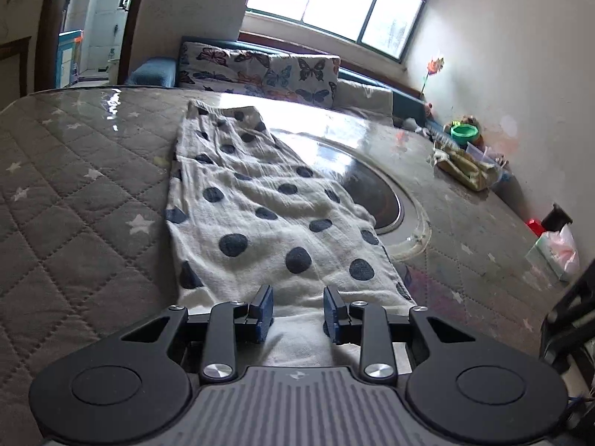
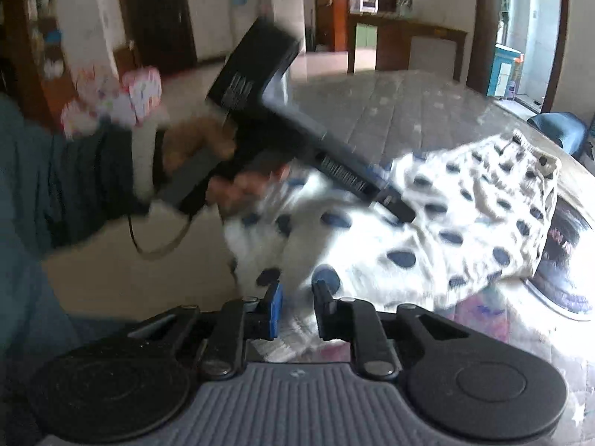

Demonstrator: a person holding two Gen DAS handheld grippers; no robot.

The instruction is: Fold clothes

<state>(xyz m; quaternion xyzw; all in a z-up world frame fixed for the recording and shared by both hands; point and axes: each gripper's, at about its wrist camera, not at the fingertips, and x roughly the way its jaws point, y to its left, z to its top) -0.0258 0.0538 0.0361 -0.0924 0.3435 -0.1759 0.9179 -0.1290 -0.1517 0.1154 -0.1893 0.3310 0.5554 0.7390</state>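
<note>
Both my jaws stand apart and grip nothing. Left jaws point(image 1: 297, 310) hang over the near edge of the cloth point(image 1: 267, 208), which lies flat and long on the quilted surface point(image 1: 74, 193). Only my right view shows my left hand point(image 2: 208, 163) holding its black tool, with right jaws point(image 2: 297, 310) by the cloth's point(image 2: 446, 230) blurry side. Only my left view shows the butterfly cushion point(image 1: 260, 70) and green bowl point(image 1: 464, 132). White cloth has dark dots and wrinkles. It partly covers a shiny round plate point(image 1: 386, 200).
</note>
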